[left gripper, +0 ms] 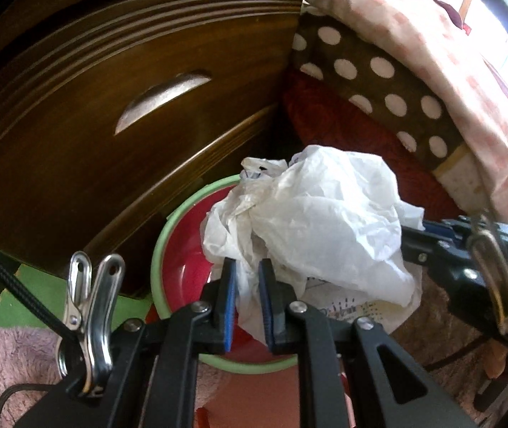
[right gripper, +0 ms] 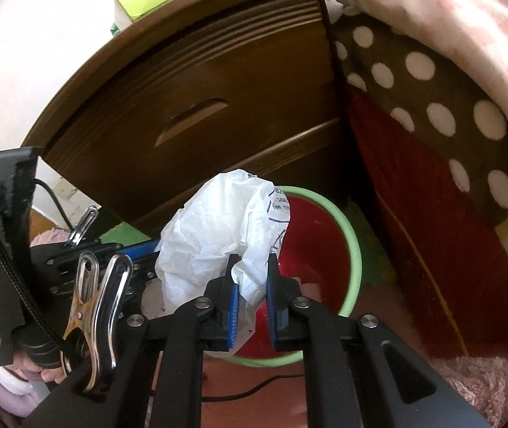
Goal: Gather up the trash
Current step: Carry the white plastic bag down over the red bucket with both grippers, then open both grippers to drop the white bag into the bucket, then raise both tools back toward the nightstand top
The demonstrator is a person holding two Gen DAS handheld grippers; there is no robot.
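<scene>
Above the red bin (left gripper: 186,271), both grippers' jaws pinch the white plastic bag (left gripper: 318,214): left gripper (left gripper: 248,297) at six o'clock, right gripper (right gripper: 251,292) at three. Best lowered together, centred inside the green rim, before letting go.

The plastic bag (left gripper: 325,214) was white and crinkled, with dark printed lettering along one edge. The bin (right gripper: 350,235) was red inside with a pale green rim. Each hand-held gripper was black with blue pads (left gripper: 230,306). The cabinet (left gripper: 111,89) was dark brown wood. A brown cloth (right gripper: 432,107) carried white polka dots, above a deep red blanket (right gripper: 432,232) and under a pale pink blanket (right gripper: 450,18).
</scene>
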